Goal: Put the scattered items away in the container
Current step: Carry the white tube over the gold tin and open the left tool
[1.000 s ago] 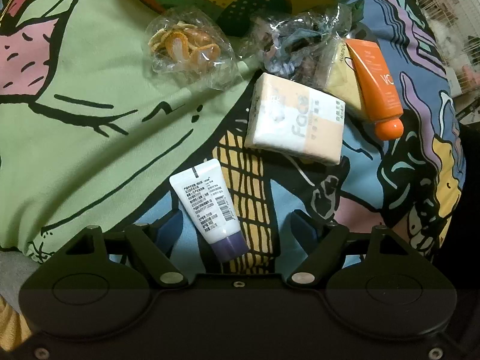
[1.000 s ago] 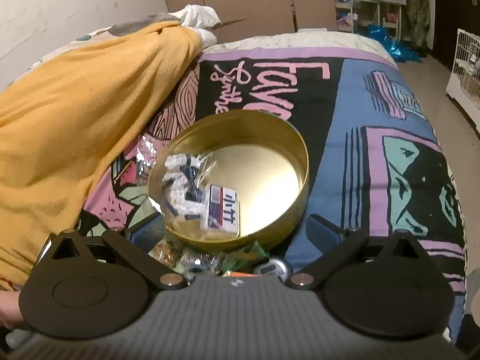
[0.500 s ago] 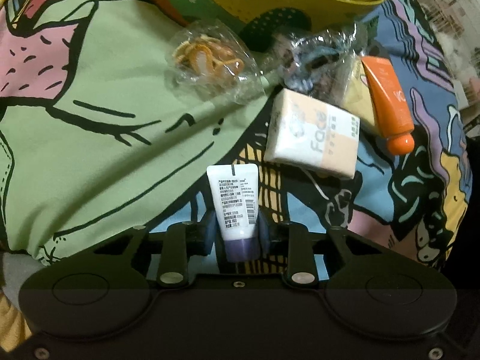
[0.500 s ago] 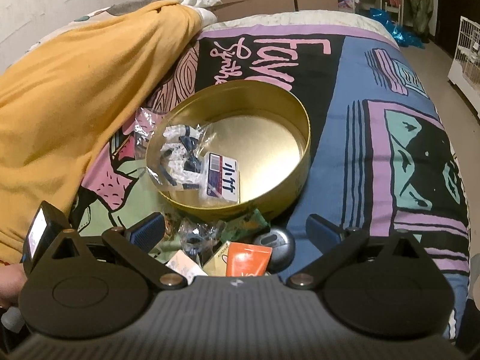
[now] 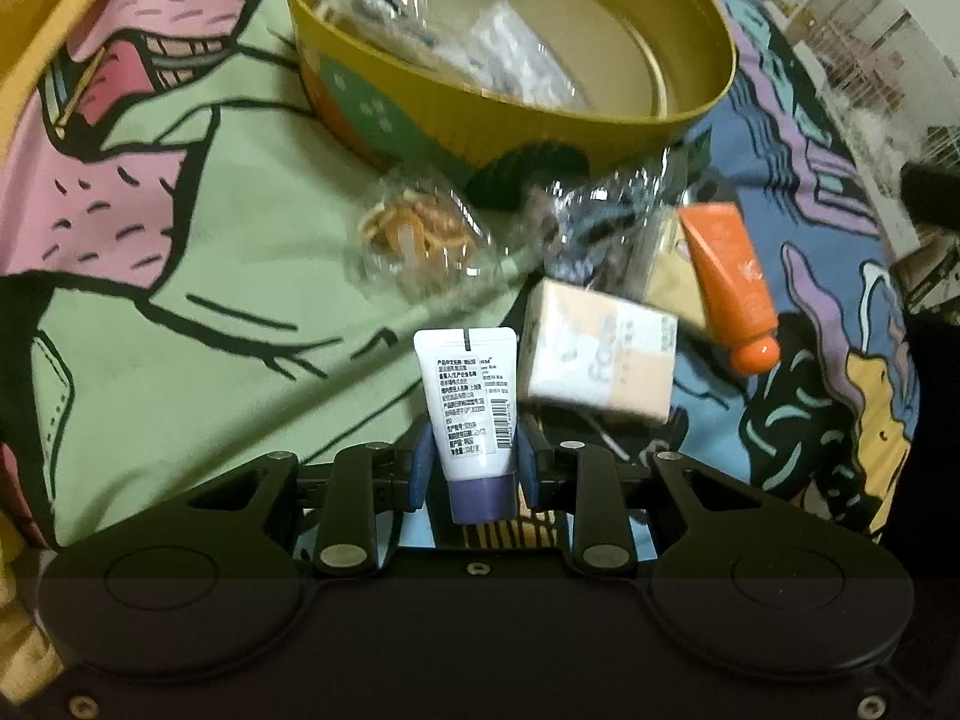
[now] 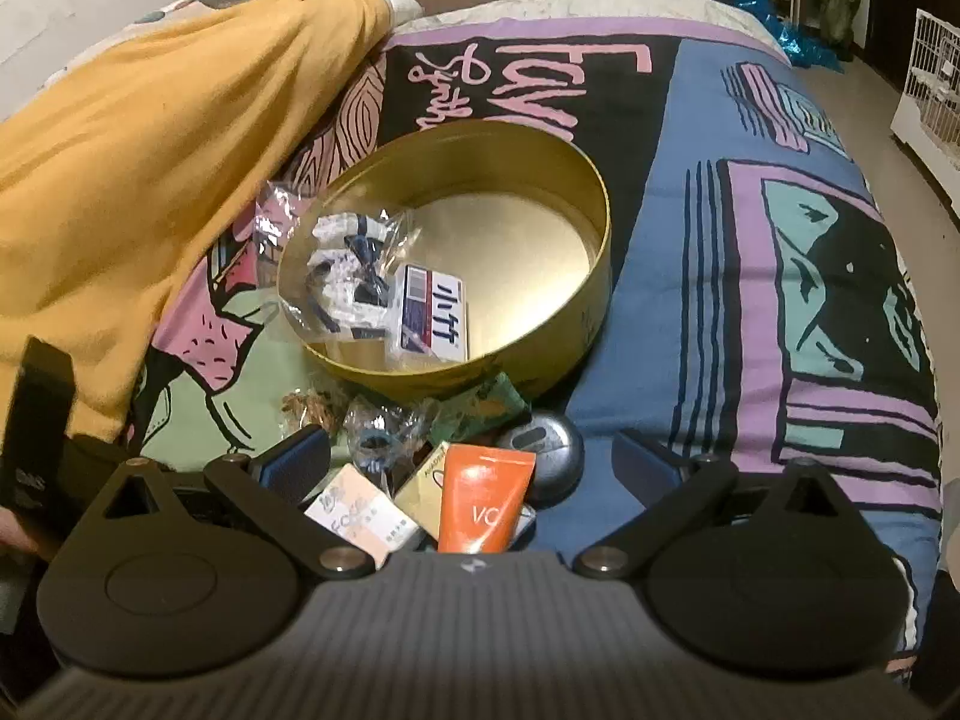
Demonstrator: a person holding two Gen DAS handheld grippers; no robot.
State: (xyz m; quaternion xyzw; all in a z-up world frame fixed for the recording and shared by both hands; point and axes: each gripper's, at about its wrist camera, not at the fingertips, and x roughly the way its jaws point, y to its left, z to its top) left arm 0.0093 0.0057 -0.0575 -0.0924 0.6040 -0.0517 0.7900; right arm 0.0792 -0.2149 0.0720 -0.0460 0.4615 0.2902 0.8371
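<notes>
Tin (image 6: 591, 300) has only a couple packets so far, left gripper (image 5: 471, 465) pinching the white tube (image 5: 471, 402), right gripper (image 6: 474, 456) spread, pile still outside.

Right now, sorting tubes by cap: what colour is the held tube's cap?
Purple cap, on the white tube; left wrist view.

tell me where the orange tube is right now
The orange tube lies on the bedspread at right in the left wrist view, cap towards the camera, beside the tissue pack, just in front of the gold tin.
</notes>
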